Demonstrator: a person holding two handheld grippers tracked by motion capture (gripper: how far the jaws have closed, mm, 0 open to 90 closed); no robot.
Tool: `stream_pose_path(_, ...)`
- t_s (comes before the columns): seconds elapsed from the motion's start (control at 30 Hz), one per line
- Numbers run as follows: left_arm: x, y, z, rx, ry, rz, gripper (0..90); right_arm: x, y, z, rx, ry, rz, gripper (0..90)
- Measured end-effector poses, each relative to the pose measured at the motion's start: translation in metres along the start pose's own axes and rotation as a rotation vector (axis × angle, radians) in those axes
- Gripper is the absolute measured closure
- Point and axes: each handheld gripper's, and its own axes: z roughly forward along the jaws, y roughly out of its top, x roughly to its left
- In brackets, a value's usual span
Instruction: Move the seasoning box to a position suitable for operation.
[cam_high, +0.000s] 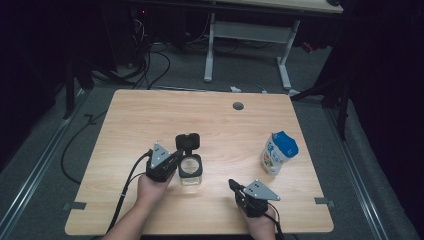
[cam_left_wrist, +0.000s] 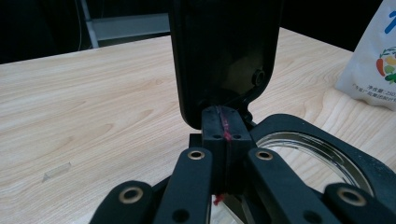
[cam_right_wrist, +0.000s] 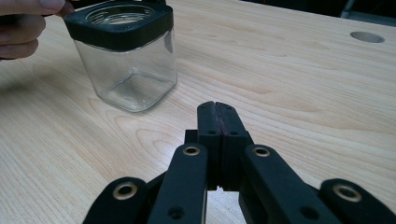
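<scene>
Right gripper (cam_high: 234, 185) parked near table (cam_high: 150, 115) edge, jaws shut, empty (likely standing by). Left gripper (cam_left_wrist: 223, 122) jaws also shut, tips against hinge of glass jar (cam_high: 190, 170), apparently propping flip lid (cam_high: 187, 141) open upright. Snack pouch (cam_high: 278, 152) standing well right.

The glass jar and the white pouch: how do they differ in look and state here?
The glass jar is clear, square and appears empty, with a black rim; the white pouch is opaque, printed, with a blue top. The jar stands open, its black lid flipped up, beside the left gripper; the pouch looks closed and stands apart from both grippers. Both stand upright on the table.
</scene>
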Motion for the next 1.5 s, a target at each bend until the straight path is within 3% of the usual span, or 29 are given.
stream_pose_path(0.17, -0.001, -0.001, -0.013, -0.031, 0.005, -0.005, 89.8, -0.001, -0.001, 0.000, 0.000, -0.003, 0.005, 89.7)
stream_pose_path(0.23, 0.000, -0.005, -0.018, -0.029, 0.025, -0.013, 89.9, 0.000, -0.001, 0.000, -0.002, -0.002, 0.003, 89.7)
stream_pose_path(0.5, 0.002, -0.035, -0.021, 0.071, 0.079, -0.033, 89.9, 0.000, 0.000, -0.001, -0.002, 0.001, 0.002, 89.6)
stream_pose_path(0.73, -0.006, -0.041, -0.013, 0.096, 0.064, -0.019, 89.9, 0.000, 0.000, 0.000, -0.001, 0.002, 0.003, 89.6)
stream_pose_path(1.2, -0.021, -0.035, 0.004, 0.091, 0.030, -0.018, 89.9, -0.001, -0.001, -0.001, 0.000, 0.000, 0.006, 89.6)
stream_pose_path(1.5, -0.019, -0.037, -0.004, 0.094, 0.023, 0.007, 83.6, -0.003, -0.002, -0.001, 0.005, 0.000, 0.010, 89.2)
